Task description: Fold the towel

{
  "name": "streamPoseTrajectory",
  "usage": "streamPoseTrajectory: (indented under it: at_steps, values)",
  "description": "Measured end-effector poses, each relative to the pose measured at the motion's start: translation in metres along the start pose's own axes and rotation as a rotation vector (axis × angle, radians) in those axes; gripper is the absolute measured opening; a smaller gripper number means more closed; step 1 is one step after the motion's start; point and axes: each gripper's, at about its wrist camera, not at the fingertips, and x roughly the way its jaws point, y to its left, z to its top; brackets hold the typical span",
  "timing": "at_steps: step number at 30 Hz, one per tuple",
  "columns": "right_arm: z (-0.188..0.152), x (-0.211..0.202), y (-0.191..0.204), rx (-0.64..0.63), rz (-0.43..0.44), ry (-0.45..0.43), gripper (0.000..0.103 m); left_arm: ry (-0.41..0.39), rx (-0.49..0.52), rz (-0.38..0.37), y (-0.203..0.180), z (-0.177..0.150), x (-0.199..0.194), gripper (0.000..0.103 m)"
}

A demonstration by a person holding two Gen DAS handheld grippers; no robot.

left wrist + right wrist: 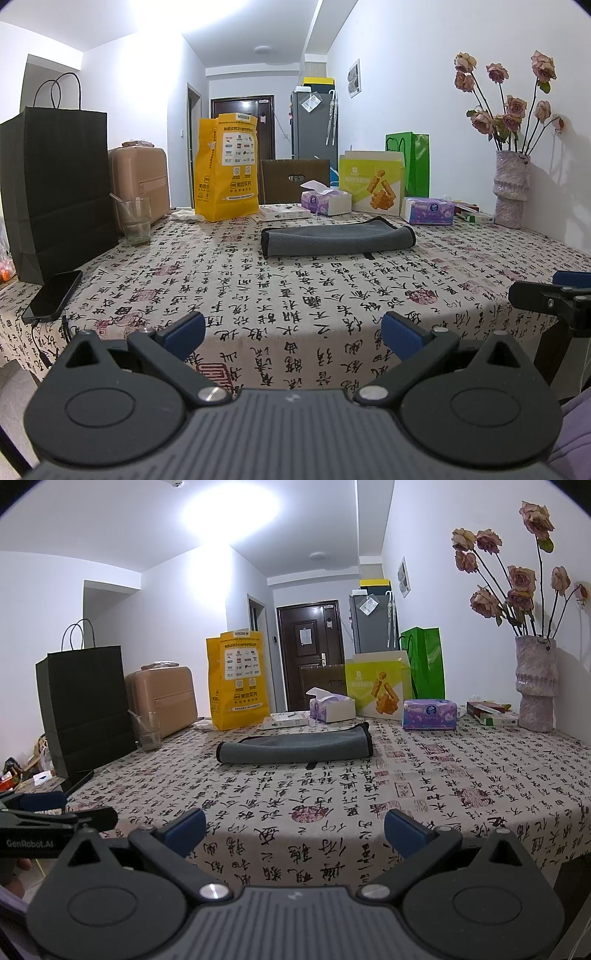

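A grey towel with black trim [338, 238] lies folded into a long flat strip in the middle of the table; it also shows in the right wrist view [295, 747]. My left gripper [293, 336] is open and empty, held at the table's near edge, well short of the towel. My right gripper [294, 827] is open and empty too, at the near edge to the right of the left one. Its fingers [535, 295] show at the right edge of the left wrist view. The left gripper's fingers [55, 812] show at the left edge of the right wrist view.
The table has a calligraphy-print cloth [295, 295]. On it stand a black paper bag [59, 195], a phone [53, 295], a glass [135, 219], a yellow bag [227, 166], tissue packs [430, 210], a snack box [373, 184] and a vase of dried roses [511, 188].
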Motion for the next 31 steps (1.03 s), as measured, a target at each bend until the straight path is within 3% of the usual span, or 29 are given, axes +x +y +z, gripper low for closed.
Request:
streamPoseTrajectory:
  at_steps: [31]
  values:
    - [-0.0013,0.0003,-0.0010,0.008,-0.001,0.007,0.103,-0.003,-0.001,-0.001,-0.0012,-0.0023,0.0002,0.103]
